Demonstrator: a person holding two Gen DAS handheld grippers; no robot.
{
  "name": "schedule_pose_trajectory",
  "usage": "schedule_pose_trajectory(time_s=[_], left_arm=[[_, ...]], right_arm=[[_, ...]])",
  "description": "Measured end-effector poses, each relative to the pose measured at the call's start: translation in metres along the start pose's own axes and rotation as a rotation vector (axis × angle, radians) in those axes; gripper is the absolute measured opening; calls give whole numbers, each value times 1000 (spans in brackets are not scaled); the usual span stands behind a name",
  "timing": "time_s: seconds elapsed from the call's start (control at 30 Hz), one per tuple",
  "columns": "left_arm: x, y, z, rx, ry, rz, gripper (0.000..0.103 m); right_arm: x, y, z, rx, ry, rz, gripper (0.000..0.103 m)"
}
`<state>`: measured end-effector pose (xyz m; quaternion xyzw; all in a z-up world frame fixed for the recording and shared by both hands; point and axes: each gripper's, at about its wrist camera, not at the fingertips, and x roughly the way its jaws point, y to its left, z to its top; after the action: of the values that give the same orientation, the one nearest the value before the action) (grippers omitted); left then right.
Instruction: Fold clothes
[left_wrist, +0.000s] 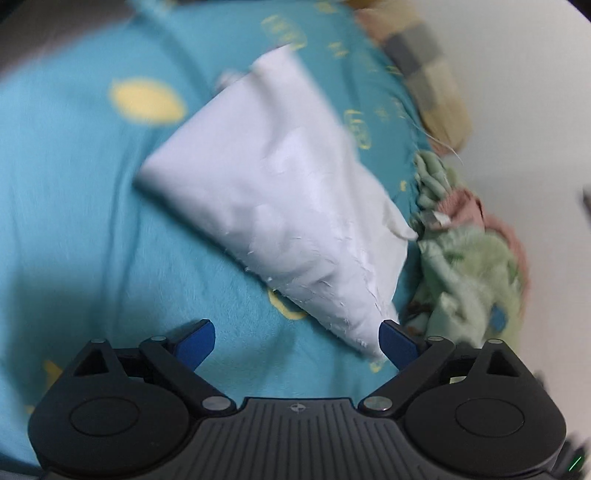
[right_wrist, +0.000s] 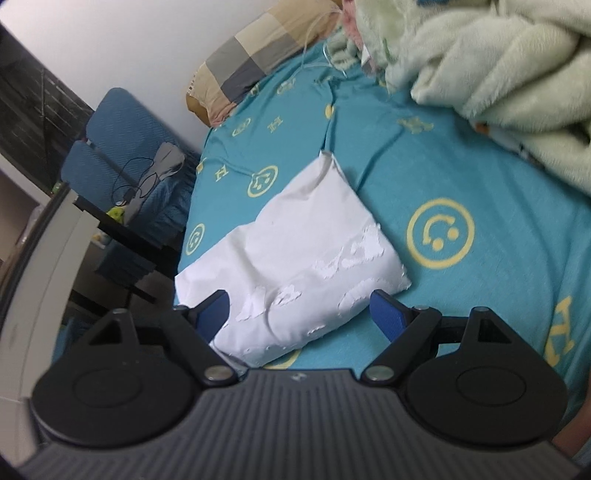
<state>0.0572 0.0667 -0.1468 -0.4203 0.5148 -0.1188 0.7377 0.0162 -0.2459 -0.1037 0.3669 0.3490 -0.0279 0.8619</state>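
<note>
A white garment (left_wrist: 273, 199) lies folded into a compact bundle on the teal bed sheet (left_wrist: 74, 221). In the left wrist view its near corner reaches down to my left gripper (left_wrist: 297, 341), which is open and empty, with the right fingertip (left_wrist: 397, 341) beside the cloth's corner. In the right wrist view the same white garment (right_wrist: 295, 254) lies flat, with cracked white print on top. My right gripper (right_wrist: 299, 314) is open and hovers over its near end, one blue finger on each side of the cloth.
A pale green fleece blanket (right_wrist: 498, 74) is bunched at the bed's far side, also showing in the left view (left_wrist: 465, 273). A checked pillow (right_wrist: 255, 55) lies by the wall. A blue chair (right_wrist: 122, 147) and a dark table (right_wrist: 122, 236) stand beside the bed.
</note>
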Motion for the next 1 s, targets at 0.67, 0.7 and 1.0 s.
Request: schedule_pose_trajectory(time_s=[0.67, 0.7, 1.0], left_arm=[[13, 43, 32, -370, -196, -198, 29], [11, 38, 33, -351, -204, -211, 27], [-1, 14, 49, -289, -233, -317, 24]], right_arm=[[78, -41, -41, 654, 338, 296, 87], [82, -41, -43, 680, 347, 300, 87], [114, -41, -33, 844, 294, 297, 86]])
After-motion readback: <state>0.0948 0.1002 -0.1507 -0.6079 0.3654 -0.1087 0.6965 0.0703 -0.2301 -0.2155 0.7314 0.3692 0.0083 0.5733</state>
